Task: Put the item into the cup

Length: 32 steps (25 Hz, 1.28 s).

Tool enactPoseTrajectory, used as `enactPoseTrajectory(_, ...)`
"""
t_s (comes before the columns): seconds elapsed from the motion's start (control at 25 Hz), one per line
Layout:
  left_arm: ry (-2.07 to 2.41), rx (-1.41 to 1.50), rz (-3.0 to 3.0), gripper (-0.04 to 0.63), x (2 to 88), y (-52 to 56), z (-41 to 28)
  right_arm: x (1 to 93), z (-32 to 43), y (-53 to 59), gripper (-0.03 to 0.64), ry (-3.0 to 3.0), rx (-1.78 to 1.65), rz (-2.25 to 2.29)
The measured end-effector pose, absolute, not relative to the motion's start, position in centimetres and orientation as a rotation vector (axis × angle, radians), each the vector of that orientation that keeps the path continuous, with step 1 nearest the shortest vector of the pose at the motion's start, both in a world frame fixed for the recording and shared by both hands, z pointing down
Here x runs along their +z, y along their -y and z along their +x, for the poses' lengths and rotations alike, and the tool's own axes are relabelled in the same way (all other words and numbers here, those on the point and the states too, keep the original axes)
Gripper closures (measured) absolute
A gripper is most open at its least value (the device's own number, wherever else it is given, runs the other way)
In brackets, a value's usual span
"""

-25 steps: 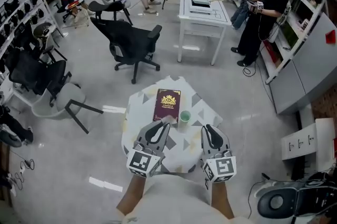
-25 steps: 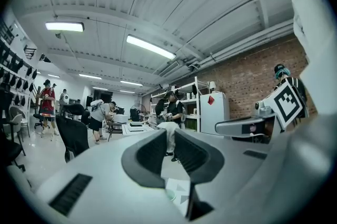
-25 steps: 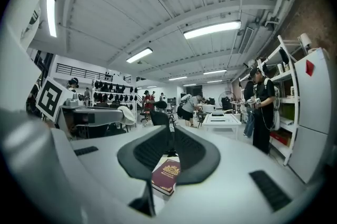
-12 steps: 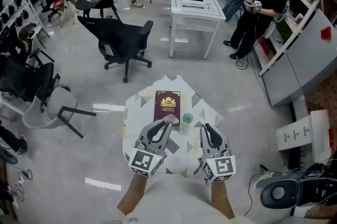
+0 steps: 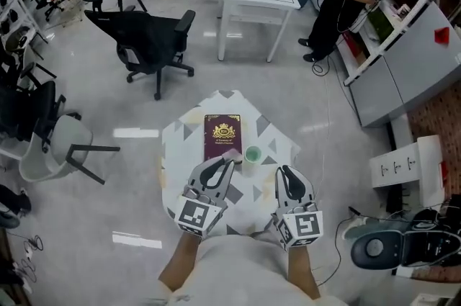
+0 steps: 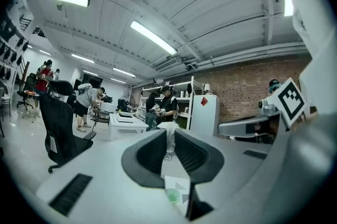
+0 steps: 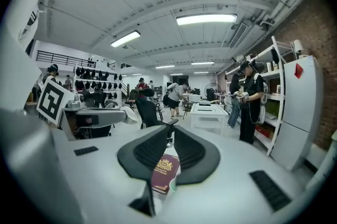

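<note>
Person standing at a small desk [image 5: 178,153] covered in a white cloth with grey triangles, seen from above, holding a two-jaw tool in each hand. On the desk lie a maroon book [image 5: 222,136] with a gold crest and, just beside its near right corner, a small green cup [image 5: 252,153], upright and apparently empty. The left claw [image 5: 229,163] pinches a small white crumpled wad [image 6: 169,134], possibly tissue, at its tips. The wad hovers just left of the cup's mouth, not yet over it. The right claw [image 5: 286,171] is pressed together on nothing and hangs near the desk's front edge, apart from the cup. Several things could go wrong from here. The cup's mouth looks narrow, so opening the claw before the wad is centred over it would likely drop the wad on the book or the cloth. The wad looks light and soft, so it may cling to one jaw when released. The cup also looks light, and a nudge from the jaws could tip it over.
</note>
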<state>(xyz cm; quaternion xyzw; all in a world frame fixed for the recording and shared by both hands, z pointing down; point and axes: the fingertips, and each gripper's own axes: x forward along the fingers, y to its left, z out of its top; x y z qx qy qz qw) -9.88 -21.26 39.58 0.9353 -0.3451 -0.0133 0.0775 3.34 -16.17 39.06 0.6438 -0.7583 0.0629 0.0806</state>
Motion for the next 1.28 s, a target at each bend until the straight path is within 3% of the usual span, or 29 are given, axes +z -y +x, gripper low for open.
enactPoseTrajectory(1.28, 1.361, 0.219, 2.660, 0.540, 44.8, 24.6, -1.9, 46.7, 9.8, 22.4, 0.572, 2.501, 0.392, 1.539)
